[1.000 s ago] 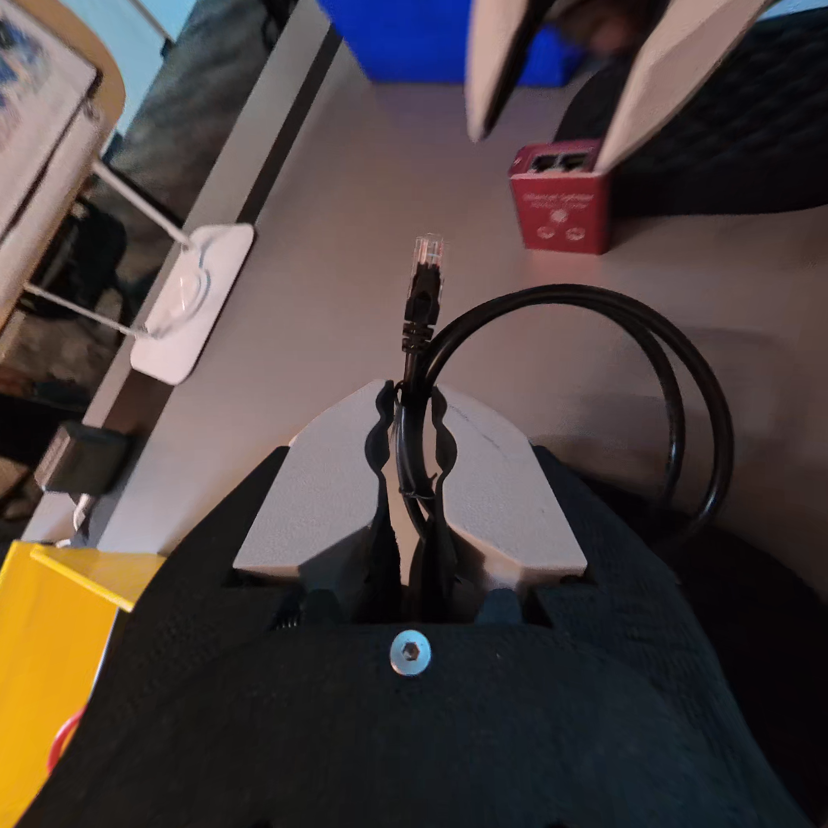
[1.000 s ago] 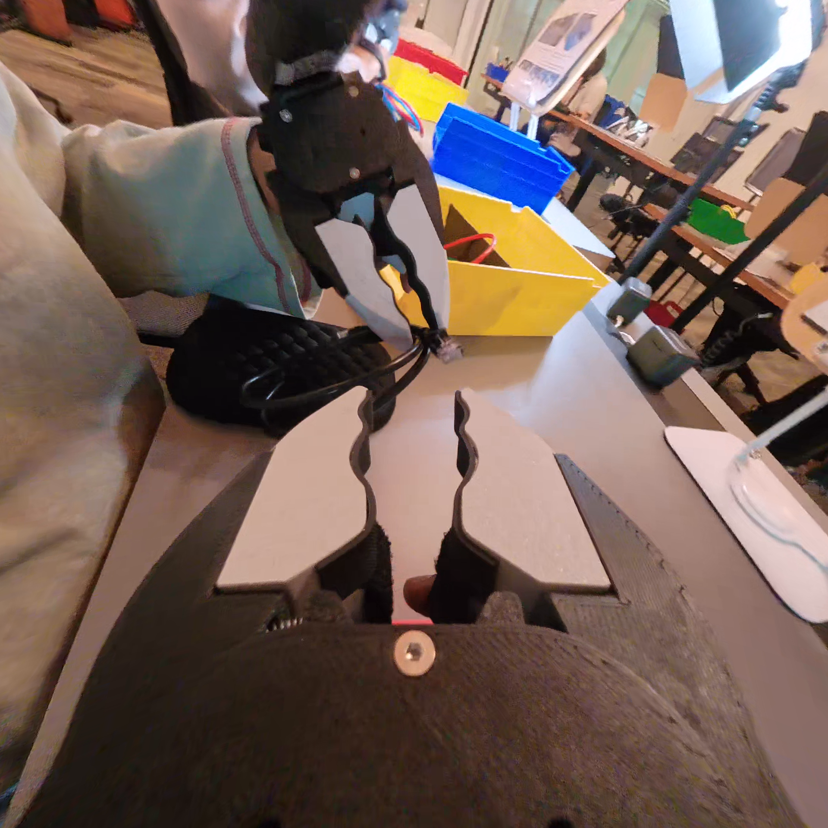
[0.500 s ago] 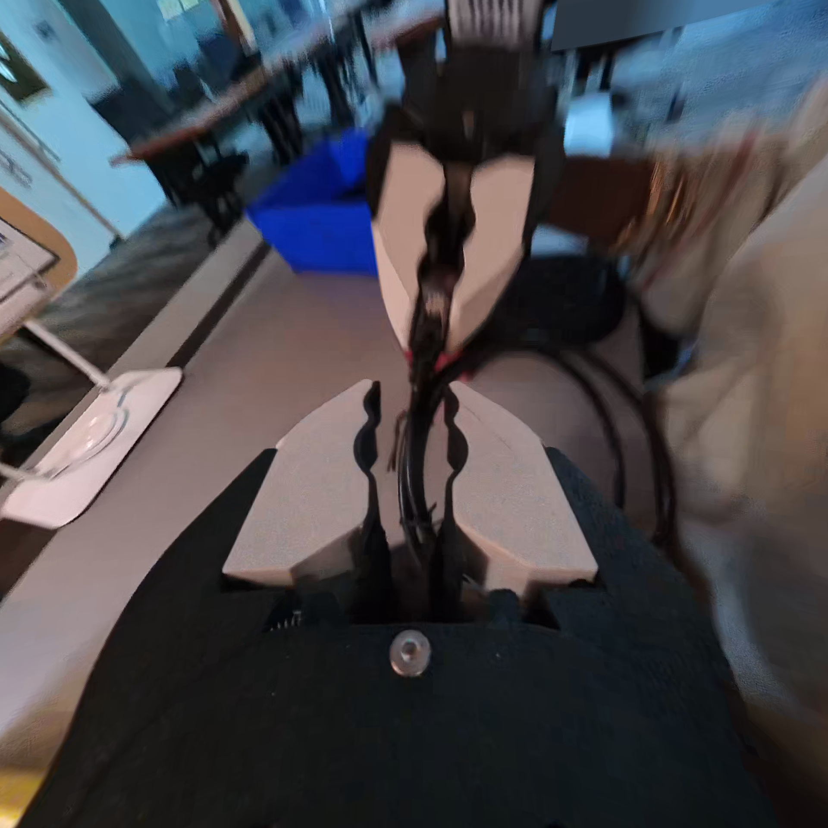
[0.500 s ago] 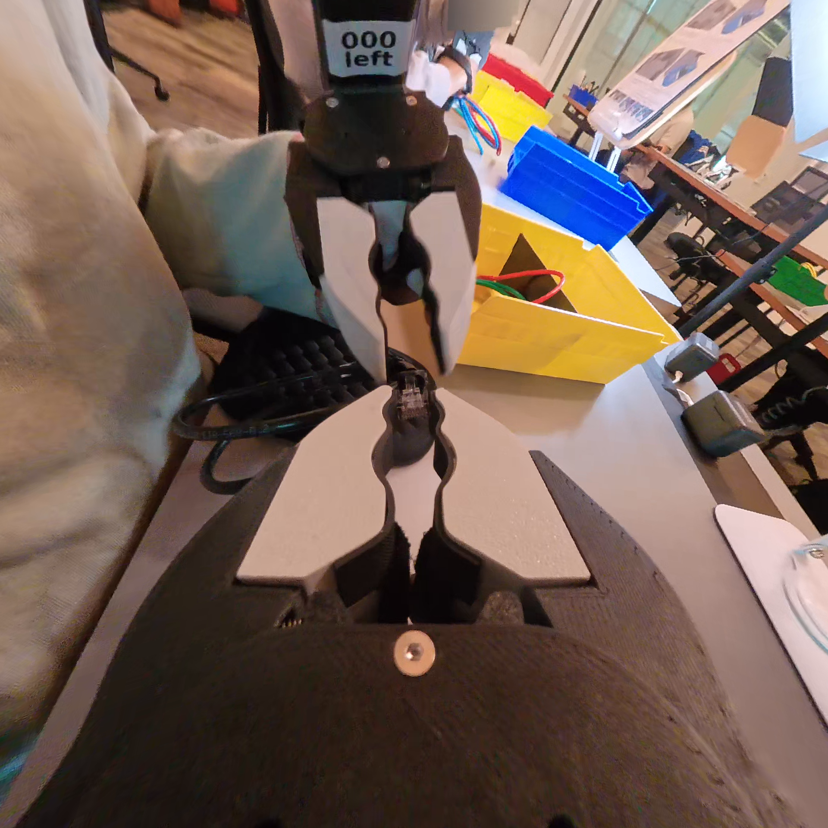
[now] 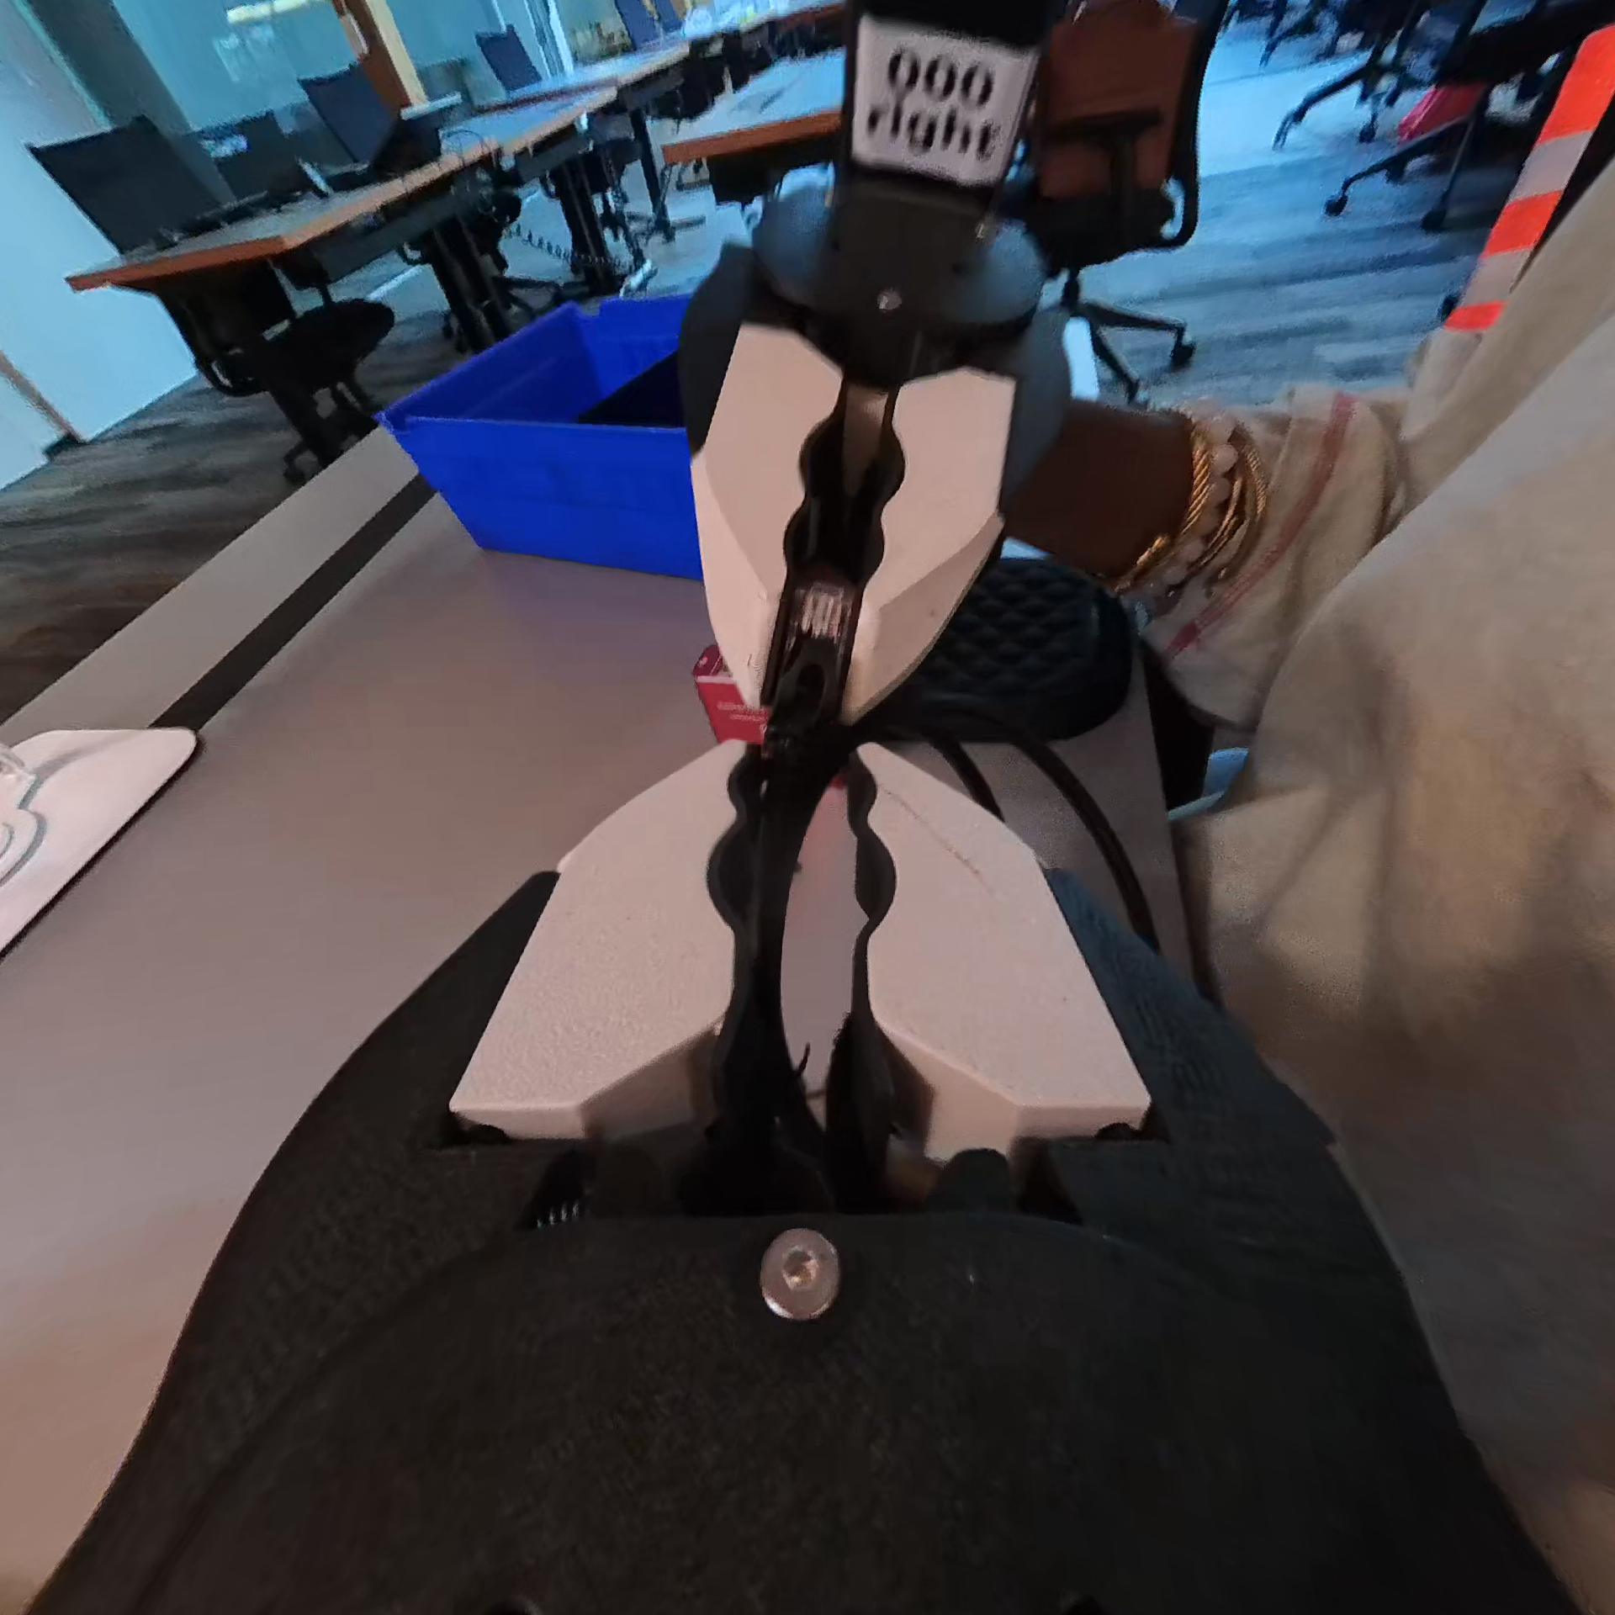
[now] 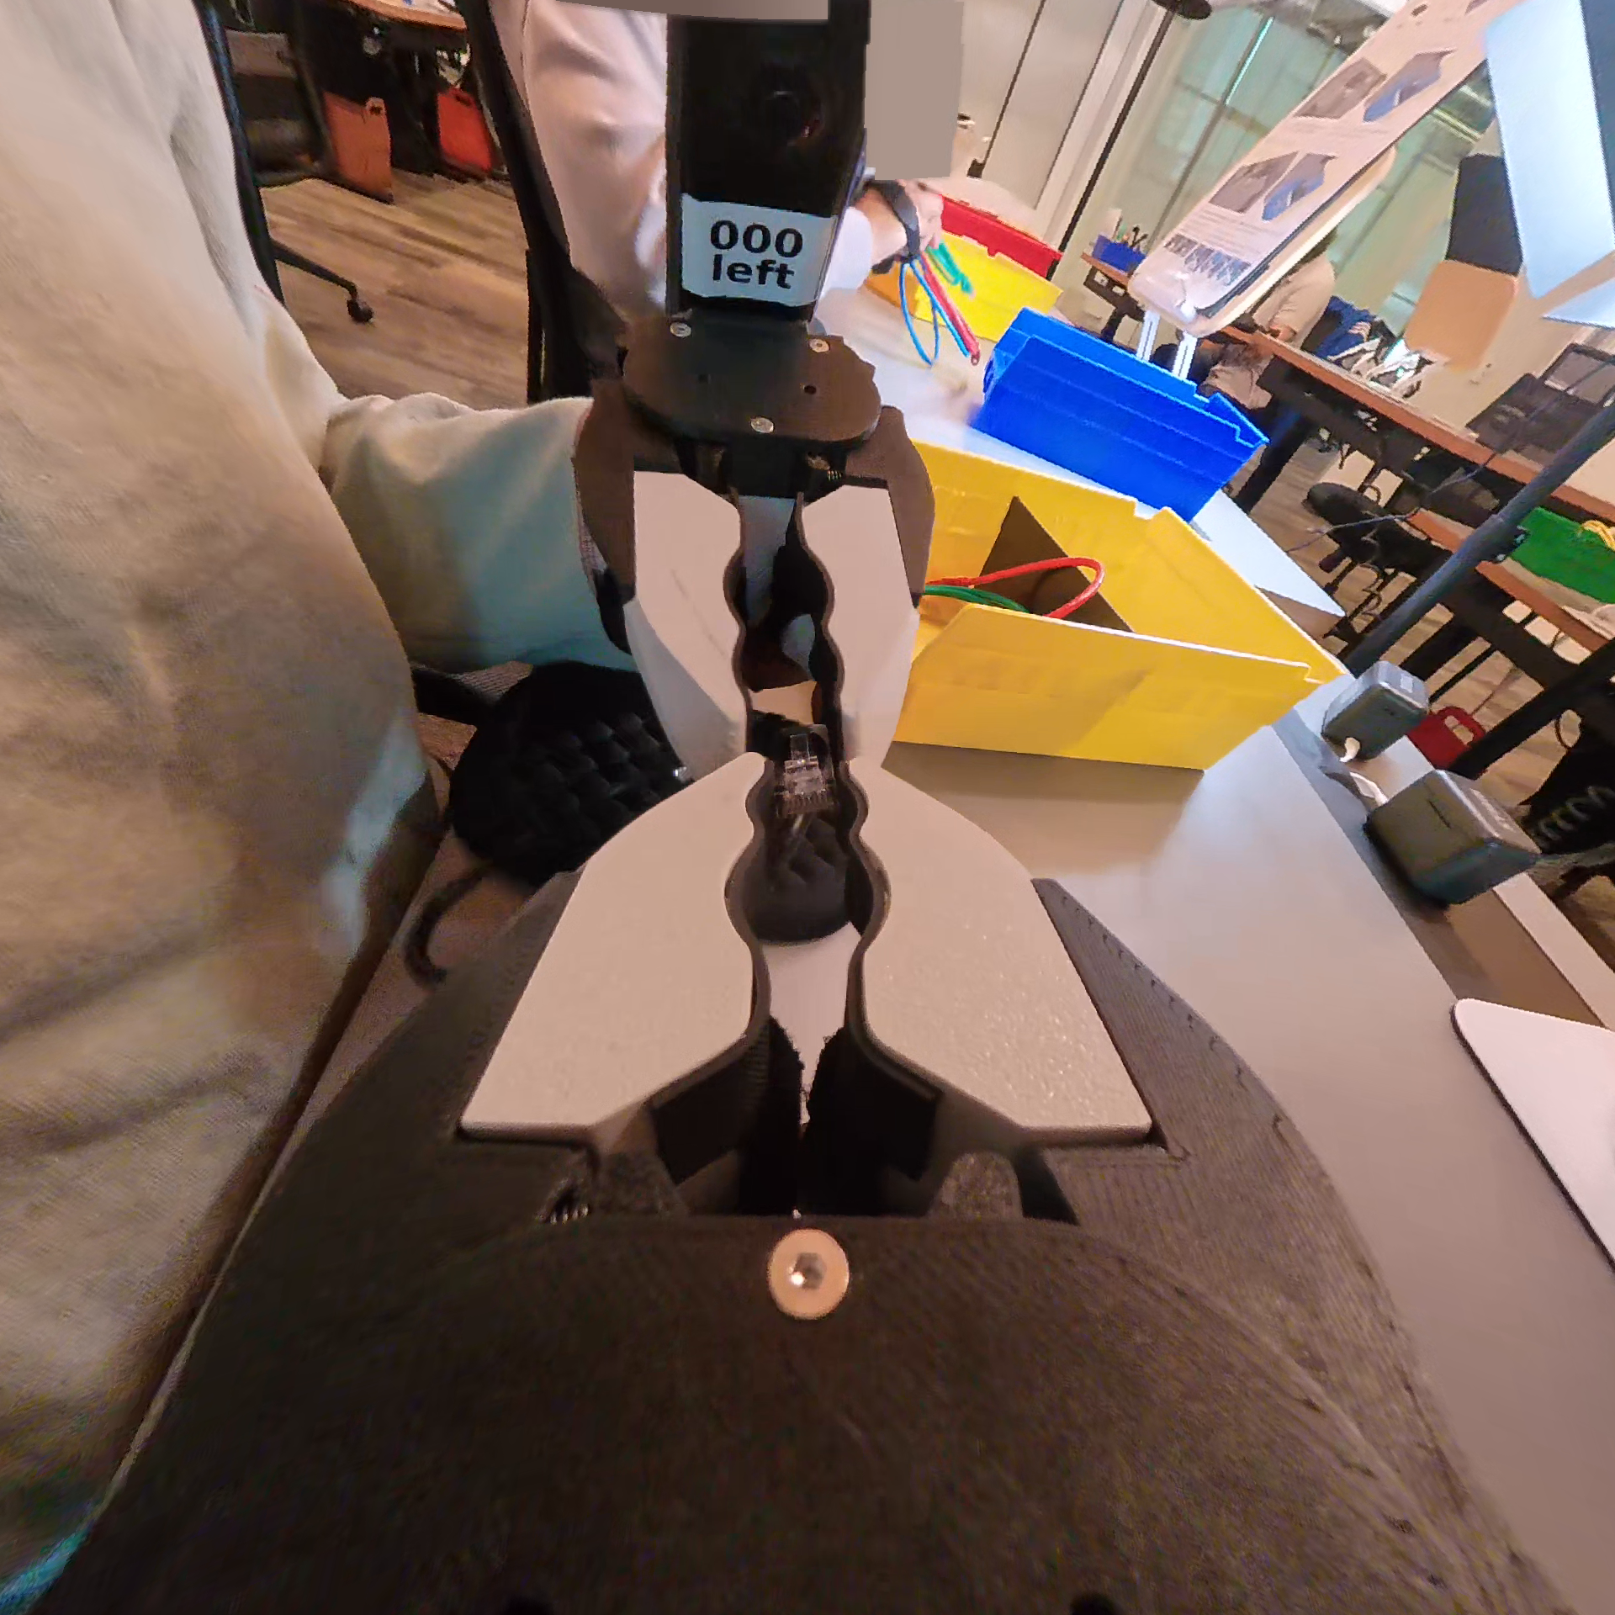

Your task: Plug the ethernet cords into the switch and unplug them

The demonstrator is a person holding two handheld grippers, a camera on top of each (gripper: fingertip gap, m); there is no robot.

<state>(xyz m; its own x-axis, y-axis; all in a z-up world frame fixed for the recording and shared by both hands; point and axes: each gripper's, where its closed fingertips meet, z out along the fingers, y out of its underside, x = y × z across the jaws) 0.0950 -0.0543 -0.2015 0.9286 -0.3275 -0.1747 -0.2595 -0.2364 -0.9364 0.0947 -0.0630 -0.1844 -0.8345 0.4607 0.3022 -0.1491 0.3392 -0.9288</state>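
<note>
A black ethernet cord (image 5: 769,874) runs between the fingers of my left gripper (image 5: 800,769). Its jaws stand a little apart, with table showing between them, and the cord lies loose along the left finger. My right gripper (image 5: 800,717) faces it tip to tip and is shut on the cord's clear plug (image 5: 817,612). In the right wrist view the plug (image 6: 802,786) sits between the tips of my right gripper (image 6: 804,765), with the left gripper (image 6: 791,743) just beyond. The red switch (image 5: 730,699) stands on the table, mostly hidden behind the right gripper.
The cord's slack loops at the right (image 5: 1092,830) by a black mesh pad (image 5: 1022,647). A blue bin (image 5: 542,472) stands at the far end of the table and a yellow bin (image 6: 1092,690) at the other. A white lamp base (image 5: 79,804) and grey boxes (image 6: 1442,839) line the table edge. The tips of both grippers are at nearly the same place.
The two grippers have swung to face each other. The right gripper has closed on the plug. The left gripper's jaws have widened around the cord since half a second ago.
</note>
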